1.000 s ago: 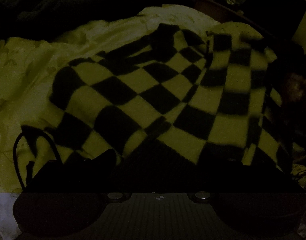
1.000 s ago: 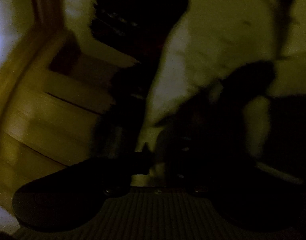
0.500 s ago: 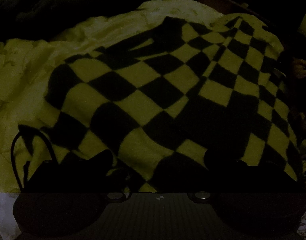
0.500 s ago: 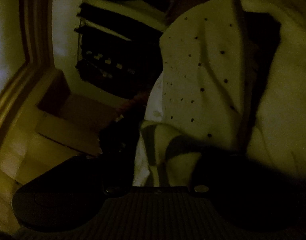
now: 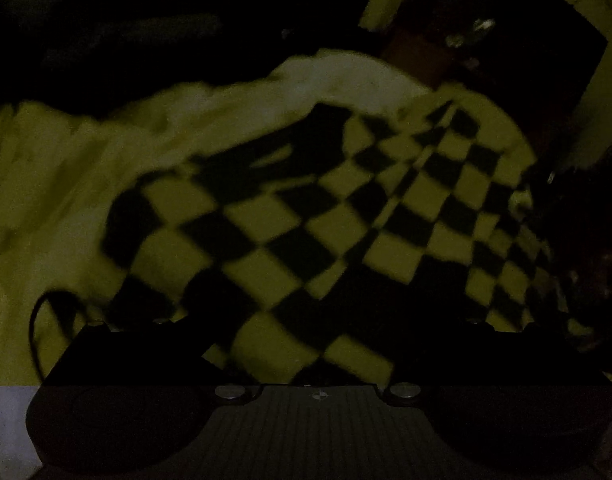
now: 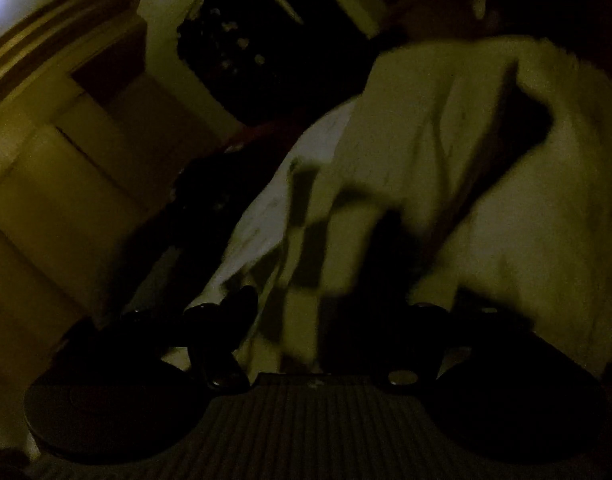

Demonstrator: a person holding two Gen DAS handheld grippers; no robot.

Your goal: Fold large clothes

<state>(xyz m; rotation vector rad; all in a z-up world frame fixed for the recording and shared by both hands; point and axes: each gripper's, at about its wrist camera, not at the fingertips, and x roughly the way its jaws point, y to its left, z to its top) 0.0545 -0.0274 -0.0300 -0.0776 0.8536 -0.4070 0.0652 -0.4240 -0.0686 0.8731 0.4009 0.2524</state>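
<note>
Your left gripper (image 5: 306,360) sits low with the checkered garment (image 5: 306,232) spread just ahead of it over pale bedding (image 5: 66,184); too dark to tell whether it grips. Your right gripper (image 6: 317,340) has checkered cloth between its fingers, wooden furniture (image 6: 66,160) to its left, grip likewise unclear.

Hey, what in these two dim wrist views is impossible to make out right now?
- Left wrist view: whether the left gripper grips the black-and-yellow checkered fleece garment; darkness swallows the jaws.
- Left wrist view: the garment's right edge, lost in shadow.
- Right wrist view: whether the right gripper grips the checkered cloth; jaws are dark and motion-blurred.
- Right wrist view: contents of the dark shelves, too dim.
</note>
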